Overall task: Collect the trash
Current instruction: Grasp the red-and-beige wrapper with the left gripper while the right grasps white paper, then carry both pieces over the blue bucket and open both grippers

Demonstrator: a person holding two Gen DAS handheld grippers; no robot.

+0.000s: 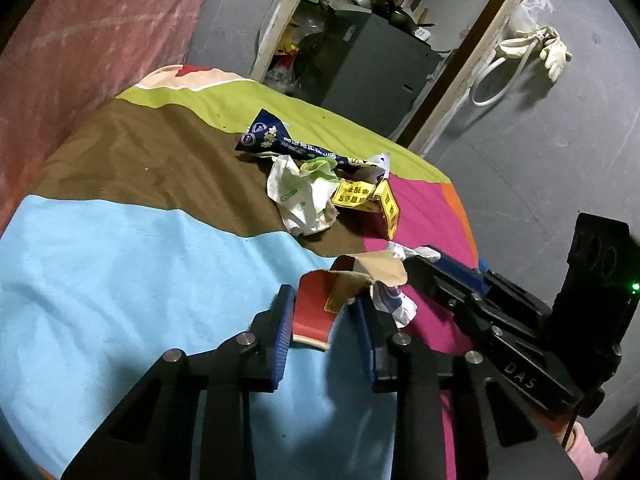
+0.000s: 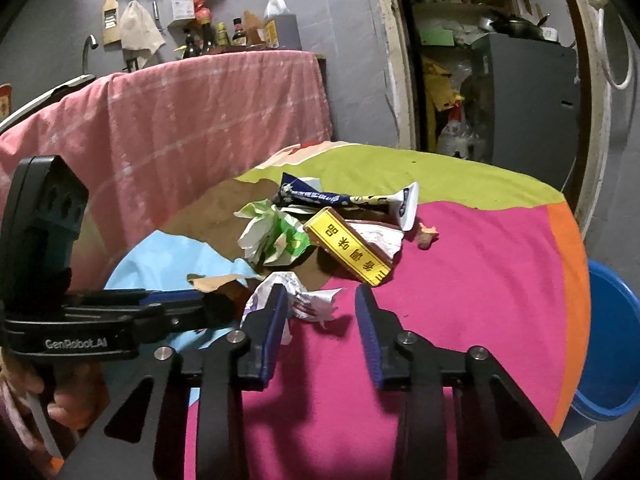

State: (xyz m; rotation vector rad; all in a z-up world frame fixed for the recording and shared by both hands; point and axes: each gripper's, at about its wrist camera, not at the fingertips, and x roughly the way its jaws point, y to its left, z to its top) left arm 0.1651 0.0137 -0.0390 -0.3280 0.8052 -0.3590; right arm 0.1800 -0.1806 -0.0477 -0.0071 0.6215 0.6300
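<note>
Left wrist view: low in the frame, the left gripper (image 1: 326, 312) has its 2 pads against a torn red-and-brown carton scrap (image 1: 340, 292), clamped so it can be carried off. More trash, a yellow box (image 1: 366, 200) among it, sits centre frame on the patchwork cloth (image 1: 120, 260).

Right wrist view: the right gripper (image 2: 322, 306) stands part-closed at centre, its left pad touching a crumpled white wrapper (image 2: 298, 300), nothing pinched. A blue bucket (image 2: 612, 344) waits at the right edge, likely the bin.

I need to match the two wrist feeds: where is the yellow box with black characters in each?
Left wrist: yellow box right of centre, beside the green-and-white wrapper.
Right wrist: yellow box at centre, beyond the tongs.
Shared landmark: the dark blue wrapper lying just behind the box.
</note>
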